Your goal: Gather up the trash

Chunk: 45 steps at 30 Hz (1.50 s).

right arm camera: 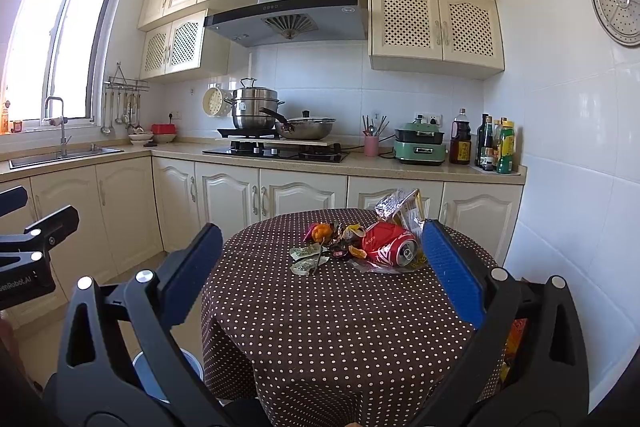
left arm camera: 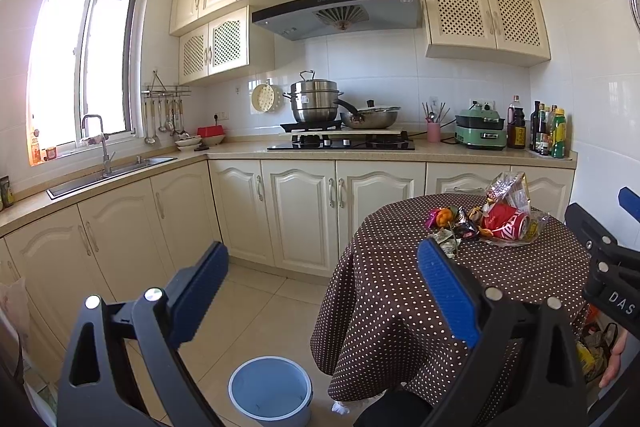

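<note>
A pile of trash lies on a round table with a brown polka-dot cloth (right arm camera: 332, 311): a crushed red soda can (right arm camera: 390, 242), a crumpled clear and gold wrapper (right arm camera: 402, 205), orange peel (right arm camera: 321, 231), small candy wrappers (right arm camera: 347, 237) and crumpled paper (right arm camera: 308, 257). The same can (left arm camera: 506, 223) and wrapper (left arm camera: 506, 187) show in the left wrist view. A blue bin (left arm camera: 271, 389) stands on the floor left of the table. My left gripper (left arm camera: 322, 291) is open and empty, held off the table's left side. My right gripper (right arm camera: 322, 267) is open and empty, in front of the pile.
Cream cabinets and a counter (right arm camera: 256, 163) run along the far wall, with a stove, pots (right arm camera: 256, 109), a green appliance (right arm camera: 420, 145) and bottles (right arm camera: 494, 147). A sink (left arm camera: 108, 173) sits under the window at left. A bag (left arm camera: 596, 347) hangs by the table's right side.
</note>
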Each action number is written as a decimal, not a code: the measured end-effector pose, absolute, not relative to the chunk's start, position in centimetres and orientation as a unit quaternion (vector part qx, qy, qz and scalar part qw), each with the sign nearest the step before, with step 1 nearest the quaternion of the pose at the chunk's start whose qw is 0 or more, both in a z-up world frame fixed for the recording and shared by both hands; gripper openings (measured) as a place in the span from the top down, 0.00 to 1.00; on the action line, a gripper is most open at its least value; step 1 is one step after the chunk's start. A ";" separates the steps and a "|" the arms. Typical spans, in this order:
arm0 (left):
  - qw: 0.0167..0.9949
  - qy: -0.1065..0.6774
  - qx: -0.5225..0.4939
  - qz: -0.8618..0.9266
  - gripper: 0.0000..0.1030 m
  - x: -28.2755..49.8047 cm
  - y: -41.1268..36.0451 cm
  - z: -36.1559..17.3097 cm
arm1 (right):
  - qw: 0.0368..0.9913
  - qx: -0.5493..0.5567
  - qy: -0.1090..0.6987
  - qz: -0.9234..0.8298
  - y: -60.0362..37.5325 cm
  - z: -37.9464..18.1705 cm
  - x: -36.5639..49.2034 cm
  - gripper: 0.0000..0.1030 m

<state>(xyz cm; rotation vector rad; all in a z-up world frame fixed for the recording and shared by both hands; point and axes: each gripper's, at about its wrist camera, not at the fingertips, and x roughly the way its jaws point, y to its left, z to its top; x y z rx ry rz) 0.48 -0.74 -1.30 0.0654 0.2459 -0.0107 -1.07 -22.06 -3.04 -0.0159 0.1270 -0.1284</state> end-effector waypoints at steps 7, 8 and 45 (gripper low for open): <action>0.991 0.127 0.035 -0.005 0.09 0.5 -0.7 -1.3 | 0.996 -0.008 0.065 -0.063 -22.1 -3.2 -1.0 0.05; 0.991 0.127 0.035 -0.004 0.09 0.5 -0.8 -1.3 | 0.996 -0.008 0.064 -0.064 -22.1 -3.3 -1.0 0.05; 0.943 0.306 0.070 -0.114 0.09 16.0 -7.1 -8.6 | 0.966 0.038 0.239 -0.089 -28.9 -10.7 11.3 0.05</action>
